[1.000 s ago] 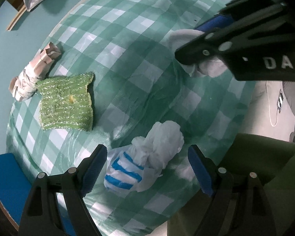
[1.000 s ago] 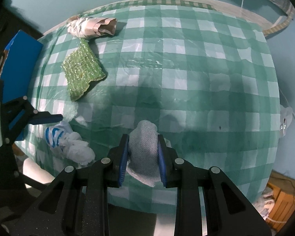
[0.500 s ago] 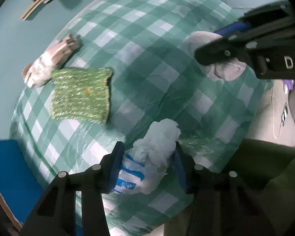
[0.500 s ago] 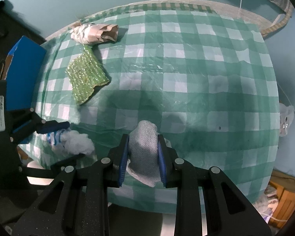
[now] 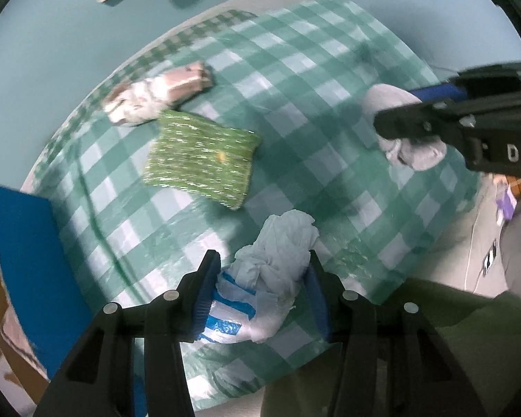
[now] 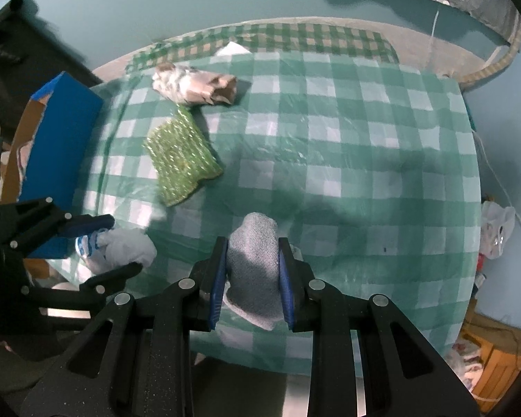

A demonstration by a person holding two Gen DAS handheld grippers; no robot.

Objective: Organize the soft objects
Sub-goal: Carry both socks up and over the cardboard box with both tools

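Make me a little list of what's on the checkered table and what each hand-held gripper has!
table cover: green and white checkered cloth
left hand-held gripper: shut on white bag with blue stripes
right hand-held gripper: shut on grey cloth
lying on the table: green sparkly scrubber, crumpled brown-and-white wrapper
beside the table: blue box
scrubber and wrapper: close together, near the far edge
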